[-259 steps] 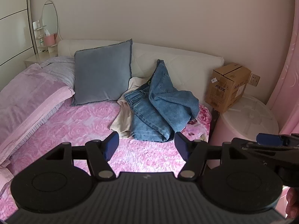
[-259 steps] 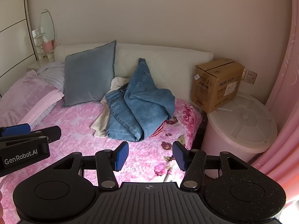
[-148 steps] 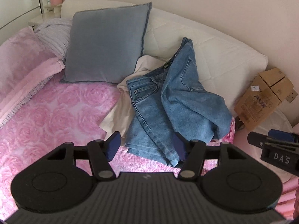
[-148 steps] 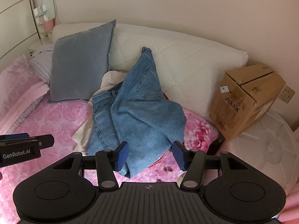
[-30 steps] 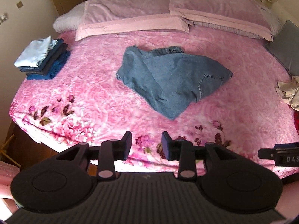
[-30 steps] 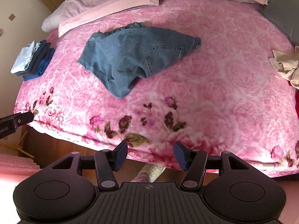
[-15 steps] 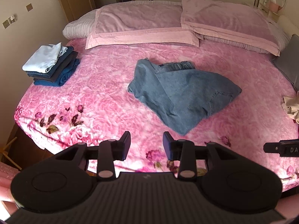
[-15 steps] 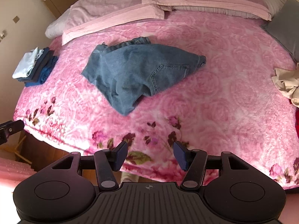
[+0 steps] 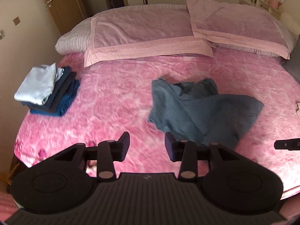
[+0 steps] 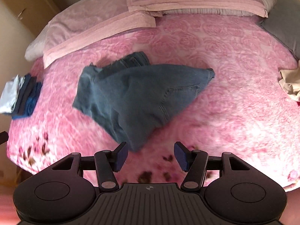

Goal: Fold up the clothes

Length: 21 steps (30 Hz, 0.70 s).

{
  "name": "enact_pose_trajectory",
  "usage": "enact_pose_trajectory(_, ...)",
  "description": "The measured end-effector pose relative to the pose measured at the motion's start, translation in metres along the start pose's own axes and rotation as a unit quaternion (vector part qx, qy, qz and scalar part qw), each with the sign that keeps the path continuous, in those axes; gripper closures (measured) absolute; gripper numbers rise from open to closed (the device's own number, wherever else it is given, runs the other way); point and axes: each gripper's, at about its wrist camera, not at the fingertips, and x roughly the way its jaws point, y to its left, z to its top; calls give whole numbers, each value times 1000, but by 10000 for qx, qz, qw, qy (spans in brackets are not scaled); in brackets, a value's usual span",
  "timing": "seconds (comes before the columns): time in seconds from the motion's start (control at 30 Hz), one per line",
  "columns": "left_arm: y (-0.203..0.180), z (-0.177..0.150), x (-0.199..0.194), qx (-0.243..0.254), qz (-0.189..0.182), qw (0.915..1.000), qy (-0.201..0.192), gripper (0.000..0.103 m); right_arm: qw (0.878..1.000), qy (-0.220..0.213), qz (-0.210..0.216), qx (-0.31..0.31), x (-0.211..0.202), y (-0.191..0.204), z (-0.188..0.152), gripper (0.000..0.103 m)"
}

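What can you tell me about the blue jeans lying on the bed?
The jeans are faded blue denim, crumpled in a loose heap, not folded yet. A back pocket with stitching faces up, and the waistband bunches at the far side near the pillows. One end points toward the bed's near edge. They lie in the middle of the pink rose blanket, touching only that. Neither claw holds them.

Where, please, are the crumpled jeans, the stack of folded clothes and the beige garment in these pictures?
crumpled jeans (image 10: pixel 142 93), right wrist view, middle of the denim.
stack of folded clothes (image 9: pixel 37 84), left wrist view, pale top piece.
beige garment (image 10: pixel 290 82), right wrist view, its bunched middle at the right edge.
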Motion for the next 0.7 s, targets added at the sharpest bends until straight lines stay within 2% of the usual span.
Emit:
enact_pose_trajectory(0.2, 38, 30, 49, 294, -206, 9991, 228, 66, 9976, 96, -282, 623, 32, 13, 12, 45)
enact_pose_trajectory(0.37, 64, 40, 99, 289, -411, 9970, 589, 65, 9911, 223, -640, 1145, 56, 5, 10, 45)
enact_pose_trajectory(0.53, 71, 46, 134, 202, -525, 9945, 879, 65, 9813, 283, -877, 1689, 62, -16, 11, 45)
enact_pose_trajectory(0.7, 59, 60, 162, 232, -577, 9923, 1072, 65, 9684, 92, -796, 2361, 63, -49, 32, 45)
